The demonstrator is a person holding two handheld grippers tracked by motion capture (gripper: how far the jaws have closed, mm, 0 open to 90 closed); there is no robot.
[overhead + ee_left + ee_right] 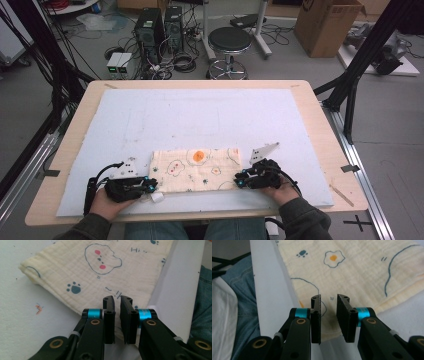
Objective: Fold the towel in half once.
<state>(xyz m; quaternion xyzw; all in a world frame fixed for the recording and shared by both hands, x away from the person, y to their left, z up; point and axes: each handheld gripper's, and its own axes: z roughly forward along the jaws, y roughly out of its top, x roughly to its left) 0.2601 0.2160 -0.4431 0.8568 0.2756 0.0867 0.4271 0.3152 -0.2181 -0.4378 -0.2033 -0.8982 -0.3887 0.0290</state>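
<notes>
1. Cloth (196, 169), folded into a strip, lies near the front edge of the blue mat (200, 115), between the two grippers.
2. Left gripper (117, 302): jaws narrow, a slim gap showing, over the cloth's near left corner. Can't tell if any fabric is pinched.
3. Right gripper (329, 298): jaws part-open, nothing held, over the cloth's near right corner.
4. Risk: the cloth is stacked in layers. A shallow bite likely takes only the top ply, so the fold peels apart on lift.
5. Risk: the jaw gaps differ. If one side grabs first, the cloth probably skews or drags across the mat.
6. High view gives both grippers level at the cloth's ends; jaw gaps too small to read there.
7. Gripper views give jaw gaps and print detail: paw (73, 287), fried egg (333, 257).
</notes>
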